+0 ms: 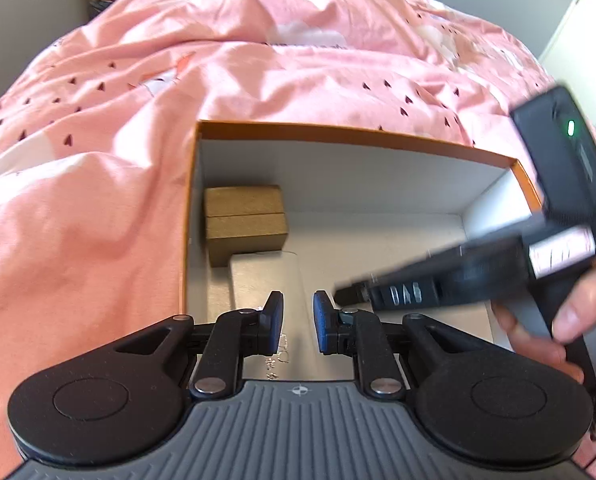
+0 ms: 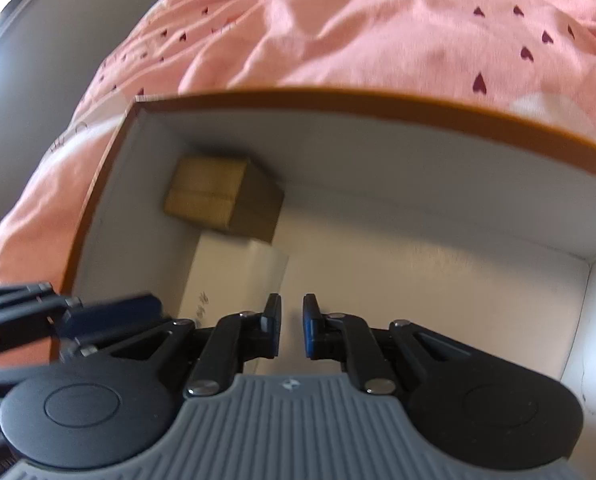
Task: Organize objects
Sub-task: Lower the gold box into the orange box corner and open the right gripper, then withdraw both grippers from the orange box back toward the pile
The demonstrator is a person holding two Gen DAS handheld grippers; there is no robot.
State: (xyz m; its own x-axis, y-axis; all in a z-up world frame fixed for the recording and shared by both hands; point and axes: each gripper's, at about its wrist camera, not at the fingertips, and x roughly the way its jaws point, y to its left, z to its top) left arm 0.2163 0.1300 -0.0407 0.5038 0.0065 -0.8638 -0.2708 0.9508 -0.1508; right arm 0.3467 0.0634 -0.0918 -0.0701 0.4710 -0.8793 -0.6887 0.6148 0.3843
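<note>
Pink bedding (image 1: 138, 128) surrounds an orange-rimmed box (image 1: 338, 134). Both the left claw (image 1: 298, 322) and right claw (image 2: 292, 326) hover released, empty; brown carton (image 2: 218, 196) and white packet (image 2: 234, 276) lie ahead-left.

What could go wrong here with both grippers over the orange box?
1. The right gripper crosses close in front of the left gripper above the orange box; they could knock together.
2. Both are empty, fingers slightly apart, low over the white box; a careless dip might shove it or the brown box beside it.
3. The orange box sits on a soft pink duvet, so pressing could tip it.
</note>
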